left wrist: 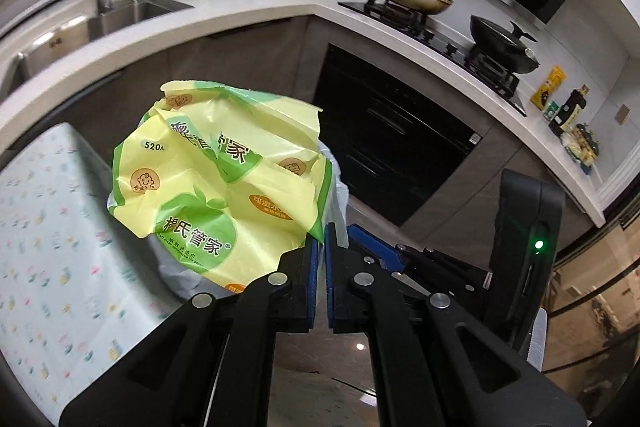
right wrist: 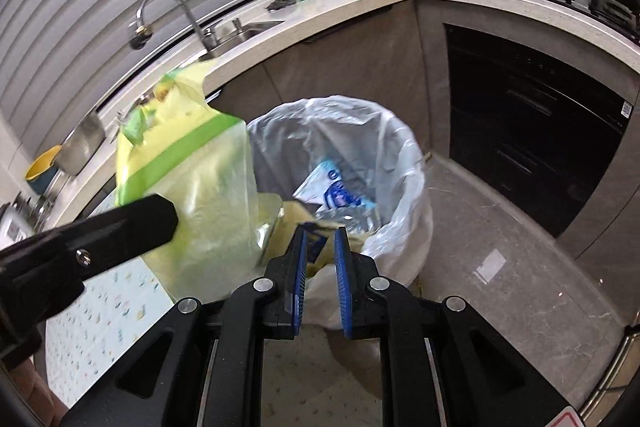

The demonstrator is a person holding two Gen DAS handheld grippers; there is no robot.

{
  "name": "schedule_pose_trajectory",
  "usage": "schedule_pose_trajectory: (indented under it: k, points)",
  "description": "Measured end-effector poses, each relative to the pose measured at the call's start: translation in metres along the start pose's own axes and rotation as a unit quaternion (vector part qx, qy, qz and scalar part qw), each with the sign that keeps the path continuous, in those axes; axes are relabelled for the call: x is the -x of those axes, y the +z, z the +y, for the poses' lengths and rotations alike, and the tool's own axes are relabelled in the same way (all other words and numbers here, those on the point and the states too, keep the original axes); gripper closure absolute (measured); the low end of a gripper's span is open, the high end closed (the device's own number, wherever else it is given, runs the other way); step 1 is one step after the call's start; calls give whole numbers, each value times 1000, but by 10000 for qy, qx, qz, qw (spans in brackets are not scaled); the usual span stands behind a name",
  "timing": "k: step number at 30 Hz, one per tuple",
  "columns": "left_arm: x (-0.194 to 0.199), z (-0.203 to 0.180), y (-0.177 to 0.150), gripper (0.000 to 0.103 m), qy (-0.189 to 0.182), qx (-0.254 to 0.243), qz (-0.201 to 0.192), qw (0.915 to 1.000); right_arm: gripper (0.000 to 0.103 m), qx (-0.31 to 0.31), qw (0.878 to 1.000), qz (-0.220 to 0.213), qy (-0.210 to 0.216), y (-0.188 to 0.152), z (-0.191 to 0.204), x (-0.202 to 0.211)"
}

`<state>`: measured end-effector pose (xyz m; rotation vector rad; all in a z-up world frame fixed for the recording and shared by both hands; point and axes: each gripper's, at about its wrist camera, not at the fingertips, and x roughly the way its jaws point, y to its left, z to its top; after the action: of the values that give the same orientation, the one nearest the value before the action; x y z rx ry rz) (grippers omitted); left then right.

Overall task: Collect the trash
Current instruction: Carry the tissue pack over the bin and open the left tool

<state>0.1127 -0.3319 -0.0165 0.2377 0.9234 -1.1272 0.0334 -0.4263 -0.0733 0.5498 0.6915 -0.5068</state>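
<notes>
Yellow-and-green crinkled plastic tissue wrapper (left wrist: 216,179) hangs over the white-lined round trash bin (right wrist: 404,163), pinched at its lower corner by the left hand-held gripper (left wrist: 321,251), whose jaws are closed tight on the film. The right hand-held gripper (right wrist: 320,255), at six o'clock of the bin, is nearly closed on a small flattened yellow-and-blue scrap (right wrist: 316,239) above the near rim. The big wrapper sits toward nine o'clock of the opening, partly over the patterned cloth-covered tabletop (left wrist: 52,227); released there, it could catch the rim and slide outside. Light film may also cling to the blue pads (left wrist: 313,287).
</notes>
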Motion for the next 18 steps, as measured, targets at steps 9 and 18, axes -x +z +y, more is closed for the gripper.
schedule_pose_trajectory:
  k: [9,18]
  points:
    - [-22,61,8,43,180,663,-132,9976,90,134,9998,133,-102,24,3,-45]
    - [16,99,-11,13,1270,1240,-496,9829,29,462,9989,96,-39,28,29,-54]
